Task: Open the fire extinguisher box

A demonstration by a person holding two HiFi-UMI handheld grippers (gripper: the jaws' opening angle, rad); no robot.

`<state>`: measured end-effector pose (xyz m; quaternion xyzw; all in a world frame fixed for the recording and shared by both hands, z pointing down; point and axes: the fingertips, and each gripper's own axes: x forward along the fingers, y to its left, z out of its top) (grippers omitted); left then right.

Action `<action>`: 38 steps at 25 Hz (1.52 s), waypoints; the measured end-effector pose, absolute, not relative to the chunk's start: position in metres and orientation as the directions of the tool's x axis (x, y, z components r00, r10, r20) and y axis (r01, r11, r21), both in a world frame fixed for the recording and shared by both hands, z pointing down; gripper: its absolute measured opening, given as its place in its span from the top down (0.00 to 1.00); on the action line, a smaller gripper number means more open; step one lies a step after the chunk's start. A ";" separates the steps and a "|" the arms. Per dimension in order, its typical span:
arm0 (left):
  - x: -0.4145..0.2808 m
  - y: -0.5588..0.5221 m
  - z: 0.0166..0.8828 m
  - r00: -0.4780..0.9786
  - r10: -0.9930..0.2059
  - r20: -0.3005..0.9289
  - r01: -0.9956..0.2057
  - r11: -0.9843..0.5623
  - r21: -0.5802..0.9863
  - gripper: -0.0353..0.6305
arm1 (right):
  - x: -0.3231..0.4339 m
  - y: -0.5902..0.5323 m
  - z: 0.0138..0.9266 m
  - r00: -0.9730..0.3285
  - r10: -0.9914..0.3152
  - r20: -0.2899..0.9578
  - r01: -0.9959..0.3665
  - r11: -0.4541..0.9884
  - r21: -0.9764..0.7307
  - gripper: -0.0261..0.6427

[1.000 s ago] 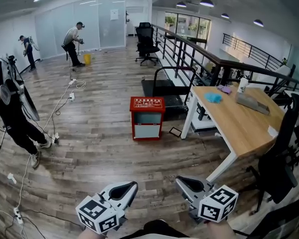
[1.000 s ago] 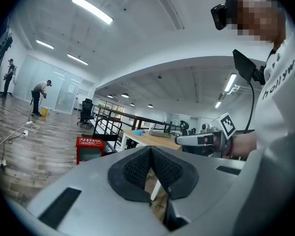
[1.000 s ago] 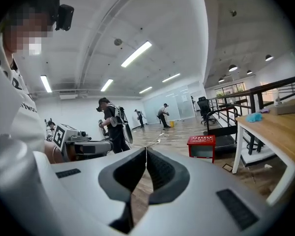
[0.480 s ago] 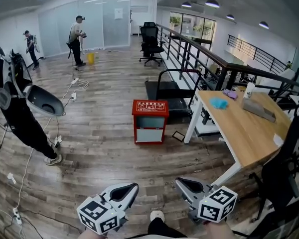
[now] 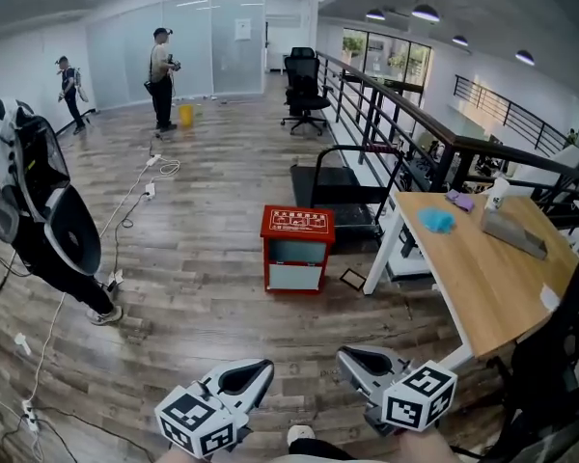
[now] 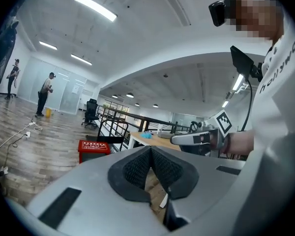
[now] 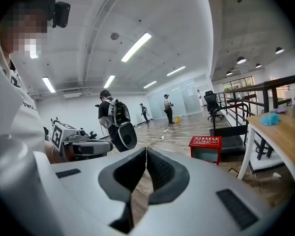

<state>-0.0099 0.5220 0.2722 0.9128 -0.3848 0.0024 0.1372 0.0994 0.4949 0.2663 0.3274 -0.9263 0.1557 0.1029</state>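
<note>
Left gripper (image 5: 262, 366) and right gripper (image 5: 344, 356): jaws together on both, nothing held, both low in the head view. Red box (image 5: 296, 249) stands on the wood floor (image 5: 203, 292) ahead, door closed, well apart from both grippers, just left of the desk (image 5: 482, 278).

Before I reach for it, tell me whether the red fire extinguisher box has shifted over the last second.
No. The fire extinguisher box keeps its place beside the desk and in front of the treadmill; only the camera moved.
</note>
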 end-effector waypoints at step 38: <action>0.017 0.351 0.276 0.614 -0.785 0.082 -0.778 -0.584 0.232 0.94 | 0.129 0.316 0.290 -0.814 -0.481 0.326 -0.565 0.786 -0.251 0.94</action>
